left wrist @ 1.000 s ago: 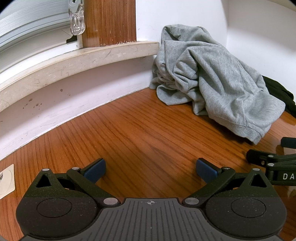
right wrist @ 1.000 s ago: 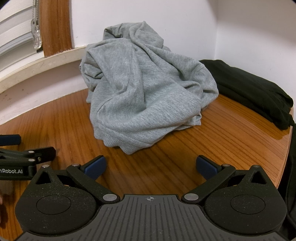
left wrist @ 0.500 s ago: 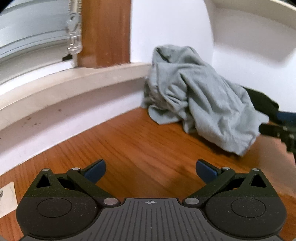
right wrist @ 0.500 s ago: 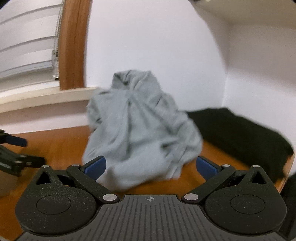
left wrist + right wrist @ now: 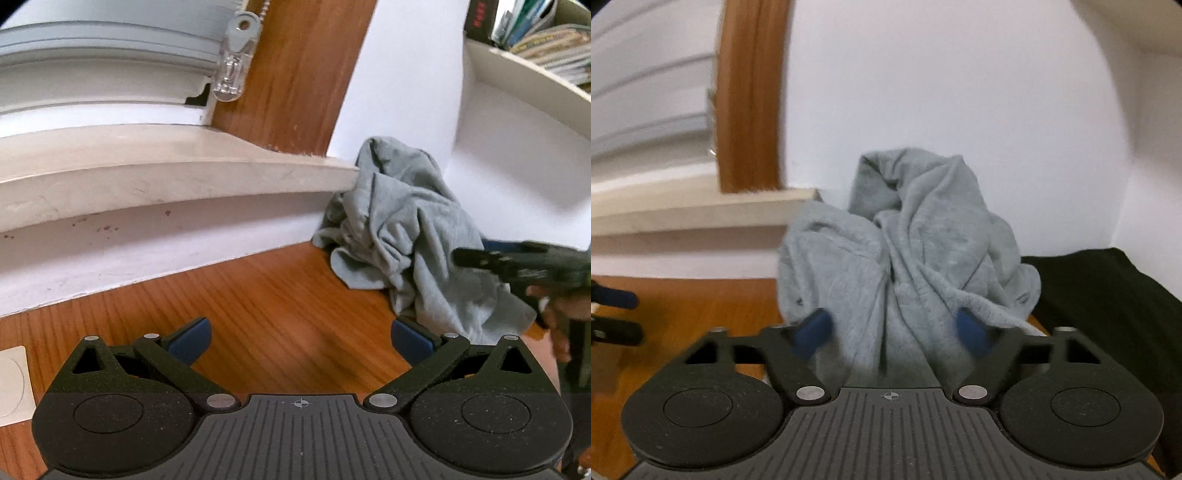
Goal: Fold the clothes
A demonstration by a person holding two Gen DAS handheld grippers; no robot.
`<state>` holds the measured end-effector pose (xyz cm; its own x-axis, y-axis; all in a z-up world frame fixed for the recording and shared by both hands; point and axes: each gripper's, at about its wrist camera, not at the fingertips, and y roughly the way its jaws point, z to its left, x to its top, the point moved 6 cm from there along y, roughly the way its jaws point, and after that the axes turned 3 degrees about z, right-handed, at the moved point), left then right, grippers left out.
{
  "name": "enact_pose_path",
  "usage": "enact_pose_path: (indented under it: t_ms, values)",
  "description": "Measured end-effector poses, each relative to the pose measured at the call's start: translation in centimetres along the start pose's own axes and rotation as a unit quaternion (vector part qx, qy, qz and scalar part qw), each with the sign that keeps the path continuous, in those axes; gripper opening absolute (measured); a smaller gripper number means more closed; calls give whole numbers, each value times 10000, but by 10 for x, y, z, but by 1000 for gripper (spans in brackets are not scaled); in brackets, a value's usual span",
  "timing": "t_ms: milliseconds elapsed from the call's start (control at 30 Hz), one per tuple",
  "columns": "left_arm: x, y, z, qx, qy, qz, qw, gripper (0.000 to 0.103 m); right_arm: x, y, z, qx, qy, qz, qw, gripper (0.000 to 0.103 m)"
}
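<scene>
Plainly, with the grey garment (image 5: 905, 251) heaped in the corner of the wooden table (image 5: 258, 306) against the wall, the right gripper (image 5: 892, 332) closing around a thick bunch risks dragging the whole tangle, while the left gripper (image 5: 301, 334) hangs wide open, holding nothing.

No legible text in either view, books (image 5: 535, 33) on the shelf (image 5: 517, 62) at upper right of the left wrist view bear red spine marks too blurred to read, no readable labels, brands or numbers elsewhere
</scene>
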<state>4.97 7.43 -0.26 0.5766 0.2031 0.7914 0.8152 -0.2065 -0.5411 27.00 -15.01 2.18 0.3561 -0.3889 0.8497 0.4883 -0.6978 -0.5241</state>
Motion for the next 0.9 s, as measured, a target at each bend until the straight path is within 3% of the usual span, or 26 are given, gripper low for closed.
enact_pose_path:
  t_ms: [33,100,333,567,667,833,900]
  values:
    - [1,0,0,-44,-16,7,10000,103,-1,5,0,-11,-9,97,10000,58]
    - [2,-4,-1,-148,-70,-102,9998,103,-6,13,-1,-27,-4,245,9997,43]
    - [5,-2,-2,-527,-329,39,9981,103,-23,2,9,447,27,384,9983,19]
    - [7,-9,-7,-608,-346,-103,9975,101,-48,-28,48,1240,-233,535,9906,16]
    - [9,-13,-8,-412,-317,-369,9980,101,-62,-50,77,1619,-456,645,9836,16]
    - [8,-15,-11,-316,-203,-533,9979,103,-69,-93,98,1817,-689,471,9798,17]
    - [7,-16,-12,-413,-243,-573,9972,103,-65,-109,92,1777,-630,311,9816,23]
